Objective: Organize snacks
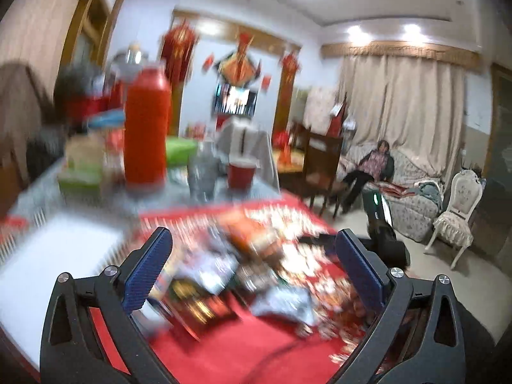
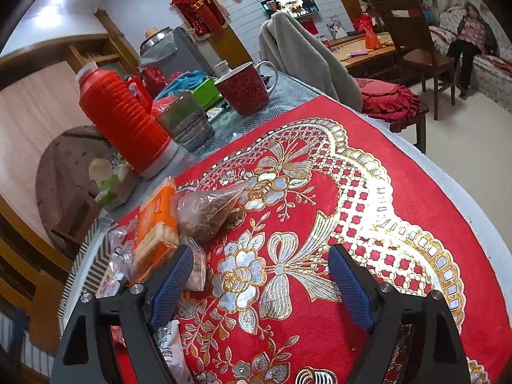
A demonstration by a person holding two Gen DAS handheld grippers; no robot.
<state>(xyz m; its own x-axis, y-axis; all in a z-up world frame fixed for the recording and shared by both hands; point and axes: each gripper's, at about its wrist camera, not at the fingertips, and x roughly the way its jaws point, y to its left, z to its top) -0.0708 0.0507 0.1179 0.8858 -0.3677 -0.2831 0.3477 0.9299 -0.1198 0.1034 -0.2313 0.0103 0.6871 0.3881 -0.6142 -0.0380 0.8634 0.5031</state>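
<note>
In the blurred left wrist view, my left gripper (image 1: 256, 256) is open above a loose heap of snack packets (image 1: 243, 272) on the red mat (image 1: 243, 352); nothing sits between its blue pads. In the right wrist view, my right gripper (image 2: 260, 268) is open over the gold-patterned red mat (image 2: 320, 211), empty. To its left lie an orange biscuit pack (image 2: 156, 224), a clear bag of brown snacks (image 2: 208, 211) and another clear bag (image 2: 196, 268) touching or just behind the left finger. A white packet (image 2: 171, 345) lies under that finger.
A red thermos (image 2: 124, 121), a glass jar (image 2: 188, 121), a red mug (image 2: 244, 88) and a green box (image 2: 208, 88) stand at the table's far side. A tissue box (image 2: 112, 182) sits left. Chairs, a second table and a seated person (image 2: 470, 32) are beyond.
</note>
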